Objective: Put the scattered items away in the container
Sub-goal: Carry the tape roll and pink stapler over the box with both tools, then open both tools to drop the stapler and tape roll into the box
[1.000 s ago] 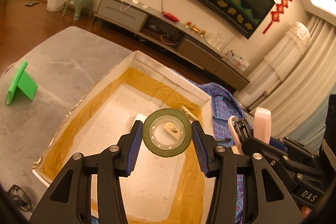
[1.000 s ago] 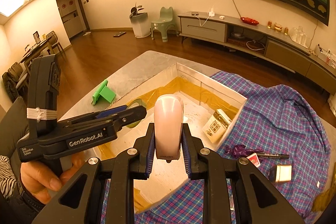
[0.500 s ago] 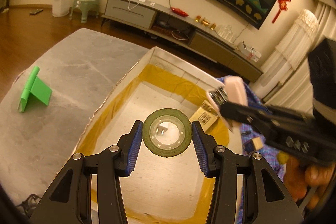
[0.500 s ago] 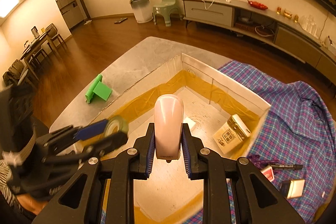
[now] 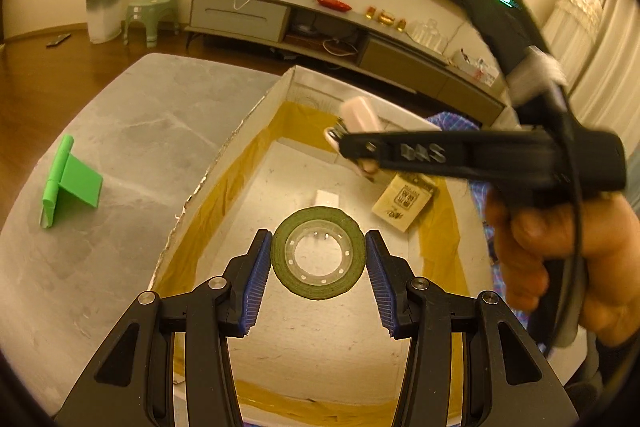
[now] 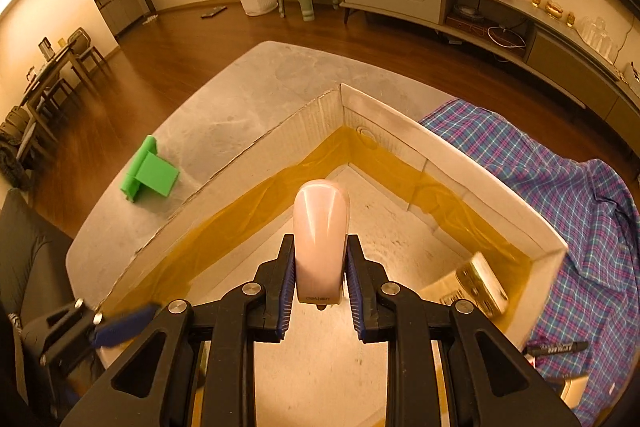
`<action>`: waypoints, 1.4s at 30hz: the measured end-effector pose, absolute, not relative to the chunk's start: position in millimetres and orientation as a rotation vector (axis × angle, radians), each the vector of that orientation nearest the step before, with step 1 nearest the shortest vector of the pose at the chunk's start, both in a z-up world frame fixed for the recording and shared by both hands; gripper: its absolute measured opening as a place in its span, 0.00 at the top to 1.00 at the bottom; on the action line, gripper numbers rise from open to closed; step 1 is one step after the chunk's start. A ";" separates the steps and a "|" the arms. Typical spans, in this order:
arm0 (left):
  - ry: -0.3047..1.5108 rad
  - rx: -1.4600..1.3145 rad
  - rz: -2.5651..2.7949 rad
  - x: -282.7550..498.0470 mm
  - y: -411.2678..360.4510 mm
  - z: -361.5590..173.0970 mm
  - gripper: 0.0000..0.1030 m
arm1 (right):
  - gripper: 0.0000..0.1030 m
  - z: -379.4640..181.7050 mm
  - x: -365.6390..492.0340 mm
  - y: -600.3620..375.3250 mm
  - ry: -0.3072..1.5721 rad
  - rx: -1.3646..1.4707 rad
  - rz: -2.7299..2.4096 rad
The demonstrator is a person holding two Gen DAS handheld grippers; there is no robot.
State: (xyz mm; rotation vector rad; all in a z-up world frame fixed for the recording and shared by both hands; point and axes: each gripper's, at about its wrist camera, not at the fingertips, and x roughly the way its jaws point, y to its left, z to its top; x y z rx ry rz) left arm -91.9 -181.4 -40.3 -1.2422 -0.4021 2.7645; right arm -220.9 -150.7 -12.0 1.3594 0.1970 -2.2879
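Observation:
My left gripper (image 5: 318,259) is shut on a green tape roll (image 5: 318,258) and holds it above the floor of the open white cardboard box (image 5: 280,89). My right gripper (image 6: 320,279) is shut on a pink stapler (image 6: 321,239) and holds it over the same box (image 6: 384,115), toward its far corner. The right gripper with the stapler (image 5: 358,117) also shows in the left wrist view, reaching across the box from the right. A small tan carton (image 5: 404,201) lies inside the box, also in the right wrist view (image 6: 478,283).
A green plastic stand (image 5: 68,183) sits on the grey table left of the box. A plaid cloth (image 6: 560,187) lies right of the box, with a black marker (image 6: 556,349) and a small box (image 6: 574,387) on it.
Both grippers have moved further over the box. The right gripper with the stapler has swung across toward the far corner. The left still holds the tape roll.

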 end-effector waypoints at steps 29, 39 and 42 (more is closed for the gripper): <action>-0.535 -1.390 2.691 -99.5 -193.3 -57.2 0.51 | 0.74 -74.9 -280.1 -173.3 0.203 1.589 -2.361; -0.632 -1.326 2.713 -92.6 -207.6 -44.8 0.50 | 0.74 -41.1 -246.3 -166.7 0.065 1.502 -2.283; -0.635 -1.305 2.721 -89.1 -207.4 -41.5 0.50 | 0.70 -20.2 -217.7 -160.9 0.067 1.402 -2.260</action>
